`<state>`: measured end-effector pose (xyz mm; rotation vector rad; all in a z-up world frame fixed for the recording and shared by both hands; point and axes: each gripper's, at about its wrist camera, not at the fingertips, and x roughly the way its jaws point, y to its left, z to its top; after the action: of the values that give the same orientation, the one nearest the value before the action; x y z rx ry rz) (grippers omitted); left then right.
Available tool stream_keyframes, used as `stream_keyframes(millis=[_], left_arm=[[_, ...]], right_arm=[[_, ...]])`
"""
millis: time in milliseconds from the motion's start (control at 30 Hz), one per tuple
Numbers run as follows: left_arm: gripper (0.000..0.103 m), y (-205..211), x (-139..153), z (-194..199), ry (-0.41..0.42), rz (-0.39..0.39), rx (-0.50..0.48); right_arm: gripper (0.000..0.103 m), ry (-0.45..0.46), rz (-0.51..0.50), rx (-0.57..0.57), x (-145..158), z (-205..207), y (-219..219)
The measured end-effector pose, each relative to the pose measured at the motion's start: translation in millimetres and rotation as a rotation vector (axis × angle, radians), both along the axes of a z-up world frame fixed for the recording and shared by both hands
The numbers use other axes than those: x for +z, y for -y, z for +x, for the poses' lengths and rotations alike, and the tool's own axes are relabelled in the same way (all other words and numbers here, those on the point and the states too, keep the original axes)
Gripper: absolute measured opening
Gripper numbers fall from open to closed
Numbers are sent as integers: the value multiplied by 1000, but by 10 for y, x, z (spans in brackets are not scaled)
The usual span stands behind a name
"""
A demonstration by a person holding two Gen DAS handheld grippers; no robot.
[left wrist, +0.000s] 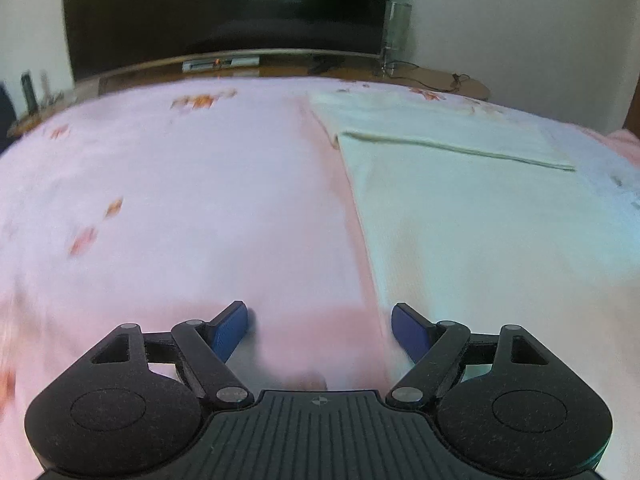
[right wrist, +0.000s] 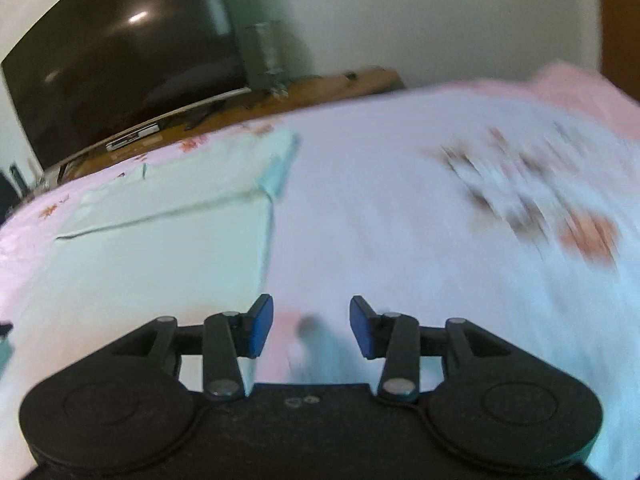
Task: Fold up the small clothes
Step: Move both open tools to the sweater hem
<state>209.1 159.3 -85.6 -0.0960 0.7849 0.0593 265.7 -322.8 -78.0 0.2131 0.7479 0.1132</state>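
My left gripper (left wrist: pixel 320 330) hangs wide open and empty over the bed (left wrist: pixel 180 208) beside the folded pale cloth (left wrist: pixel 480 220); my right gripper (right wrist: pixel 311 326) is half open, empty.

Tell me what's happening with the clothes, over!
Left gripper open, empty. Right gripper open, empty. Pale folded cloth flat on pink bedspread. Nothing in the way.

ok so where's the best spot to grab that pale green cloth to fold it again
Probably the pale green cloth is best pinched at its near left corner, coming in from the left edge. That edge lies straight and free on the pink bedsheet, right beside the open left hand-held gripper.
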Motion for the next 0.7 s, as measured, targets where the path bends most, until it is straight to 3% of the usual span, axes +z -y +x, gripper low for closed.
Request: stream_keyframes(millis=[67, 233, 600, 633, 700], left_arm=[[72, 49, 3, -155, -14, -17, -2], [71, 247, 33, -591, -32, -39, -28], [69, 518, -43, -1348, -36, -258, -66], [59, 504, -49, -1386, -33, -305, -58], [48, 472, -100, -1447, -37, -370, -35]], right_arm=[[42, -26, 56, -18, -35, -280, 76], [42, -60, 148, -10, -84, -821, 89], [43, -110, 346, 34, -230, -1583, 126], [43, -123, 380, 42, -247, -1596, 122], [43, -136, 434, 58, -277, -1632, 88]])
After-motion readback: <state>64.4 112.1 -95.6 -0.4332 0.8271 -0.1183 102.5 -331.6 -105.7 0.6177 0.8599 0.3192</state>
